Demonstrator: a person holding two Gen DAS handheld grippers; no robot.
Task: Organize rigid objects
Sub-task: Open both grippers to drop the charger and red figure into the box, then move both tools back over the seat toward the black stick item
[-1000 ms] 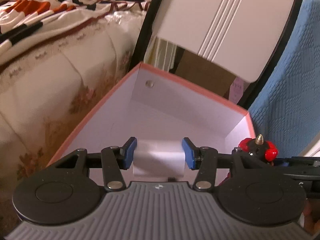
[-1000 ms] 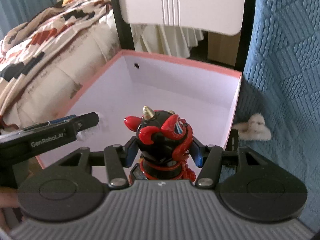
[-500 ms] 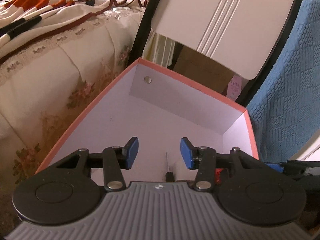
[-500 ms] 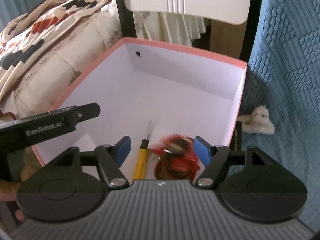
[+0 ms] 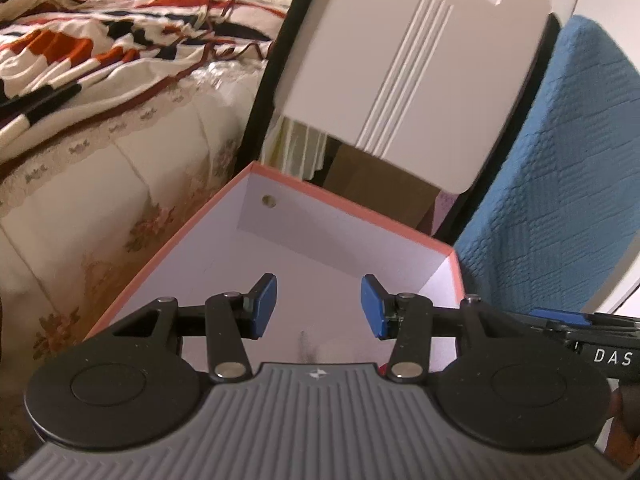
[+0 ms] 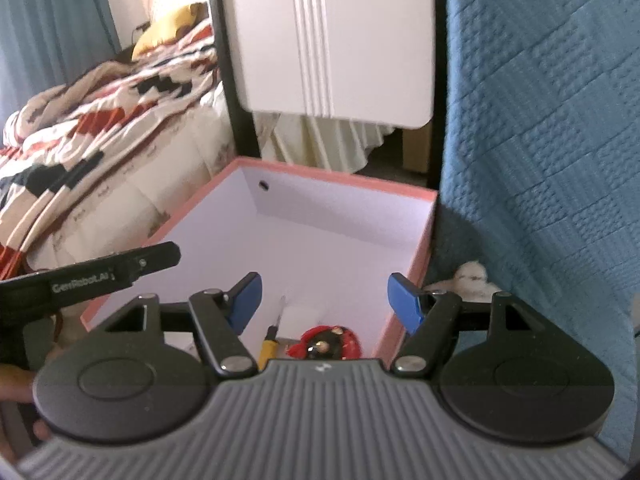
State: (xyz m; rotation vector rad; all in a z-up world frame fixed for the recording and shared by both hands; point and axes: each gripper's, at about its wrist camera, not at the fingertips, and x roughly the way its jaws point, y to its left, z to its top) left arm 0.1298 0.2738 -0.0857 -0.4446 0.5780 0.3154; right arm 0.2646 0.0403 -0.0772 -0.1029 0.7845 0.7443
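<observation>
A pink-rimmed box (image 6: pixel 332 172) with a white inside stands open on the floor. On its bottom, near the front, lie a red and black toy figure (image 6: pixel 326 342), a yellow-handled screwdriver (image 6: pixel 270 342) and a small white piece (image 6: pixel 300 318). My right gripper (image 6: pixel 326 300) hangs open above them with nothing between its pads. My left gripper (image 5: pixel 319 306) is also open and empty over the box (image 5: pixel 352 204). Only the screwdriver's tip (image 5: pixel 303 340) shows below it. The left gripper's side (image 6: pixel 120 272) appears at the left of the right wrist view.
A bed with a patterned blanket (image 5: pixel 100 64) runs along the box's left side. A white panel in a black frame (image 6: pixel 332 40) rises behind the box. Blue textured fabric (image 6: pixel 540 140) stands to its right, with a small white plush (image 6: pixel 472 280) against it.
My right gripper opened and let the toy figure go; it now lies in the box beside the screwdriver. Both grippers have lifted and drawn back from the box.
</observation>
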